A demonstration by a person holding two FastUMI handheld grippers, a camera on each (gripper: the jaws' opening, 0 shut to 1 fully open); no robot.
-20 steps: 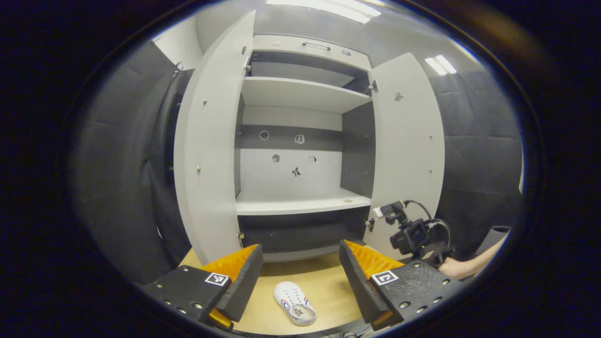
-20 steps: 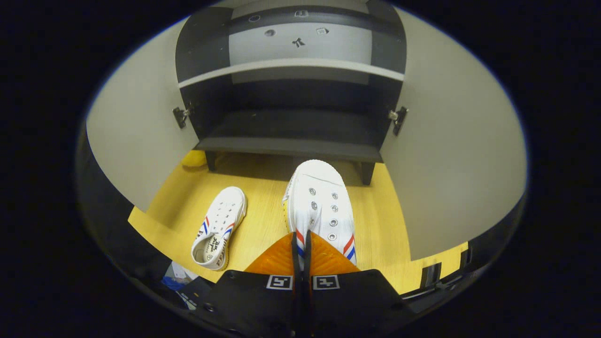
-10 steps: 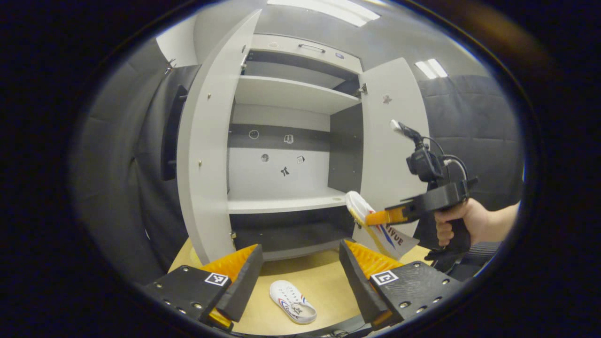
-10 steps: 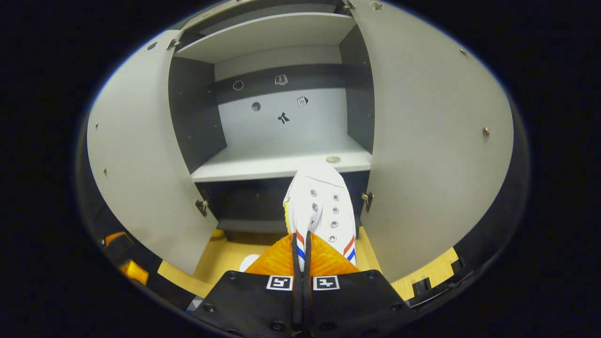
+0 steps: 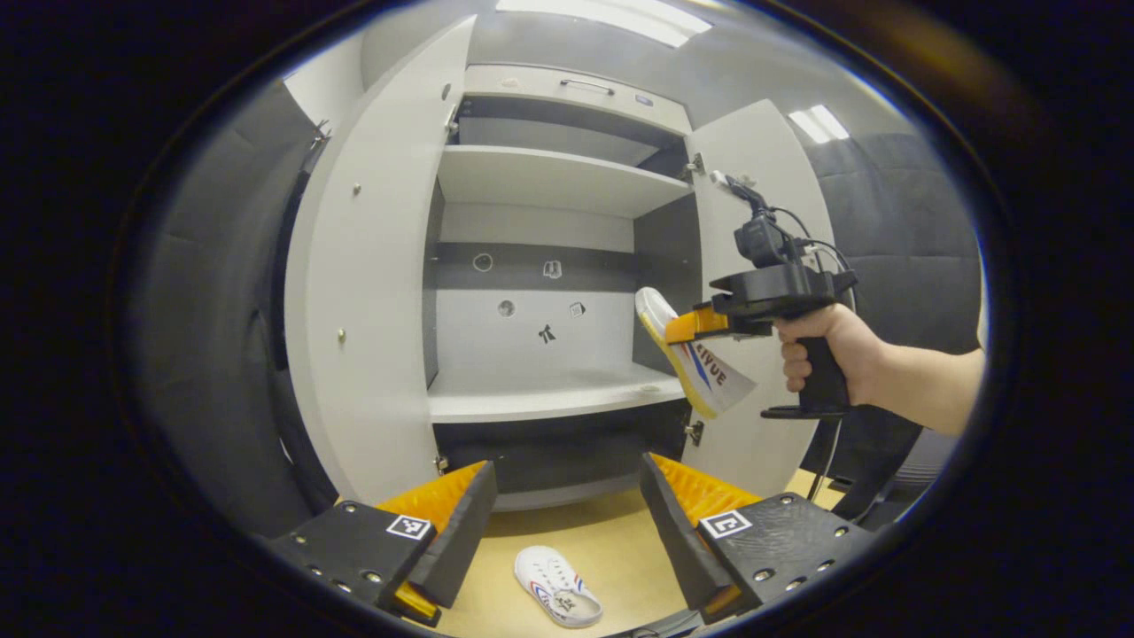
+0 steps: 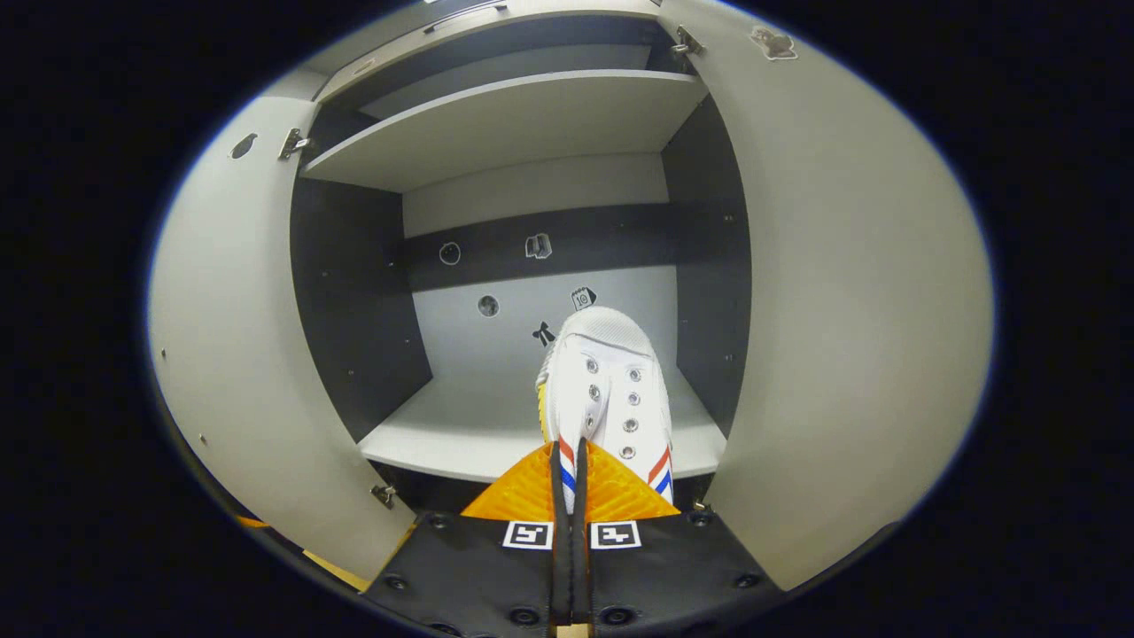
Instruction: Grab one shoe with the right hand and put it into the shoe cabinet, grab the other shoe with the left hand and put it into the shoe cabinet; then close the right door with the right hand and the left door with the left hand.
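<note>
1. The right gripper (image 6: 567, 478) is clamped on a white shoe (image 6: 607, 399) with red and blue stripes; in the right gripper view both fingers press together on its heel end, and the toe points ahead into the shoe cabinet (image 6: 514, 124).
2. In the left gripper view the same shoe (image 5: 687, 354) hangs in the air at the right of the cabinet opening, sole turned down and to the left, just above the front edge of the middle shelf (image 5: 549, 394), not resting on it.
3. A hand (image 5: 819, 350) grips the handle of the right gripper (image 5: 687, 326), in front of the open right door (image 5: 753, 221).
4. The left gripper (image 5: 567, 523) has its fingers spread well apart and holds nothing; it sits near, low before the cabinet.
5. The other shoe (image 5: 558, 598) lies on the wooden floor (image 5: 620, 540) between the left gripper's fingers in the picture, near side of the cabinet, opening facing up.
6. Both doors stand open: the left door (image 5: 372, 266) swung out to the left, the right door to the right.
7. The upper shelf (image 5: 558, 177) and middle shelf are bare of shoes.
</note>
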